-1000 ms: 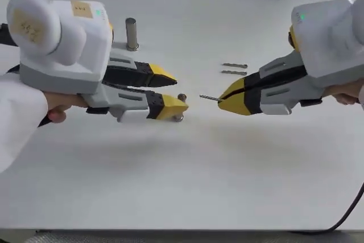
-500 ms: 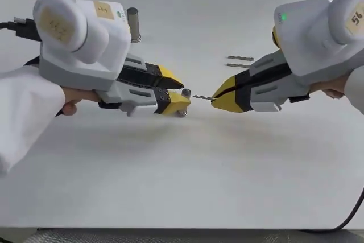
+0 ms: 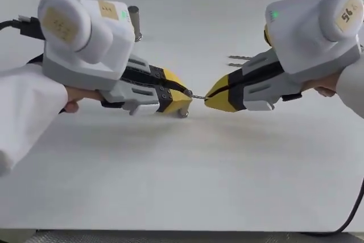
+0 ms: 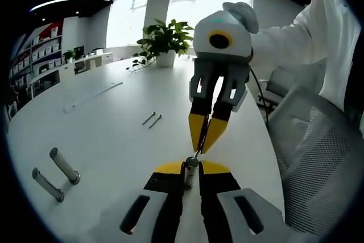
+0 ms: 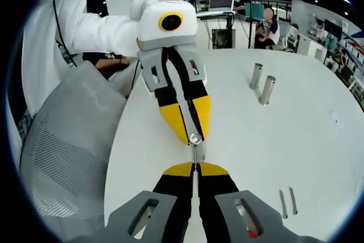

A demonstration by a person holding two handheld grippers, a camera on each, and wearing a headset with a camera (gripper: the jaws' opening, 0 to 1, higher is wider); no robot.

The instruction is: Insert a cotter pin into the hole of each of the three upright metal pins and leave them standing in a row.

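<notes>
A: What is changed since 1 second ago?
B: The gap is closed. The cotter pin (image 3: 198, 97), pinched by the right gripper (image 3: 211, 98), is brought against the head of the metal pin (image 4: 190, 172), which is clamped upright by the left gripper (image 3: 181, 92).
A: Is it threaded?
B: That cannot be told. 2 bare pins (image 4: 63, 165) are left waiting.
</notes>
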